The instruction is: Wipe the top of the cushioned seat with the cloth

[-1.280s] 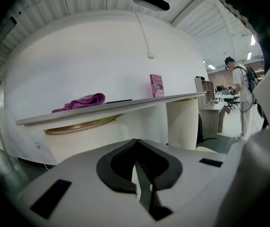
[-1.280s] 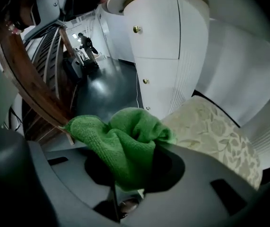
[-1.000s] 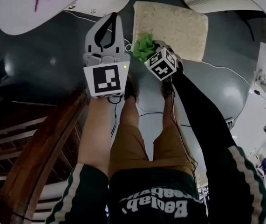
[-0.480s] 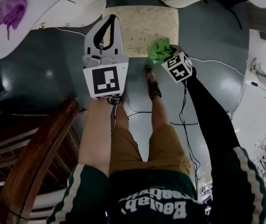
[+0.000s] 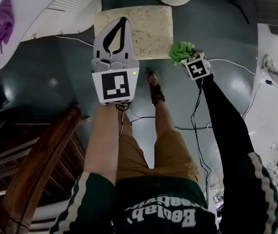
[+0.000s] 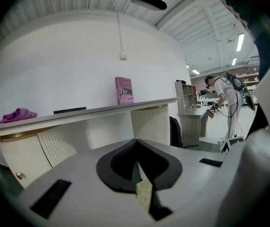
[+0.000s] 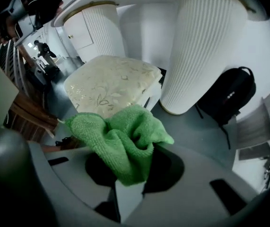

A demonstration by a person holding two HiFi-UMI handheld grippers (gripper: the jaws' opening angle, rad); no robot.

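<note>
Risk check. Right hand-held gripper (image 7: 125, 175) is clamped on the cloth (image 7: 123, 138). The cloth hangs just off the seat's (image 5: 146, 30) near right corner, over the floor (image 5: 216, 28) and not touching the cushion. The grip takes only a bunched fold and most of the cloth stands loose above the jaws. Judgement: dragged over the seat's woven cover, the wad could work out of the jaws, or roll so that a jaw rubs the fabric instead of the cloth. A stroke begun this far off the corner may cover only the edge. Left hand-held gripper (image 5: 123, 21) has its jaws together on nothing and is seen over the seat's near left part; it does not brace the seat. On the smooth, glossy floor the seat might slide under a firm push, though I cannot tell how it is supported. A cable (image 5: 192, 128) lies on the floor near the person's feet, on the near side of the seat; a step could snag it. Materials: the cloth is green microfibre, nubby, soft and crumpled. The seat is a square pad with rounded corners in cream fabric with a faint leaf pattern, slightly domed. Behind the seat stands a ribbed white column (image 7: 203, 46), hard-looking.
</note>
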